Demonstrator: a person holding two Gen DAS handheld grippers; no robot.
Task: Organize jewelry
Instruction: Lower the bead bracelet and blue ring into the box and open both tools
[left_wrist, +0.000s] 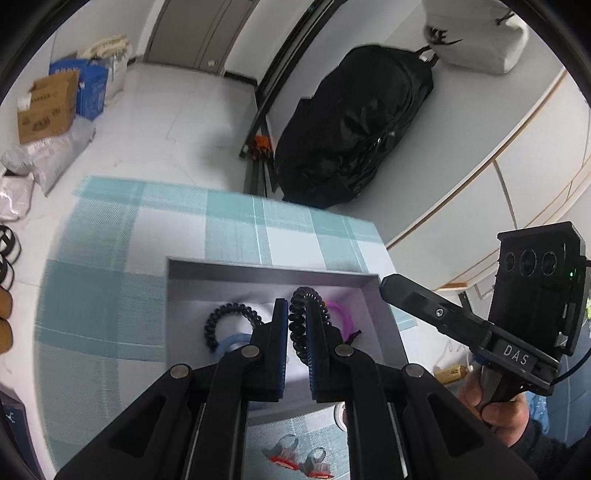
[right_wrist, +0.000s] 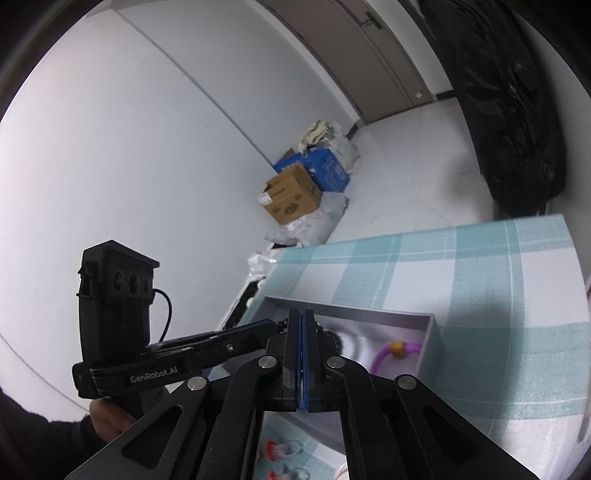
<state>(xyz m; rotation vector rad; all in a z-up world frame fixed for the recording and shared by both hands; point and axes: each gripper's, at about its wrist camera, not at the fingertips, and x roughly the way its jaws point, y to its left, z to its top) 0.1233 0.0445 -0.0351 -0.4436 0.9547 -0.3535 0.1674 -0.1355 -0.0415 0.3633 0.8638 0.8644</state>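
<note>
My left gripper (left_wrist: 298, 310) is shut on a black spiral hair tie (left_wrist: 297, 332) and holds it over an open grey box (left_wrist: 273, 267) on the checked cloth. Inside the box lie a second black spiral tie (left_wrist: 227, 314), a pale blue ring (left_wrist: 231, 343) and a purple ring (left_wrist: 345, 314). The purple ring (right_wrist: 384, 354) carries an orange bead in the right wrist view. My right gripper (right_wrist: 302, 314) is shut with nothing in it, at the box's right side (left_wrist: 386, 286). Two clear rings with red stones (left_wrist: 284, 452) lie on the cloth in front of the box.
A black bag (left_wrist: 354, 125) leans on the wall beyond the table's far edge. Cardboard and blue boxes (left_wrist: 48, 107) and white sacks stand on the floor to the left. The teal checked cloth (left_wrist: 229, 225) covers the table around the box.
</note>
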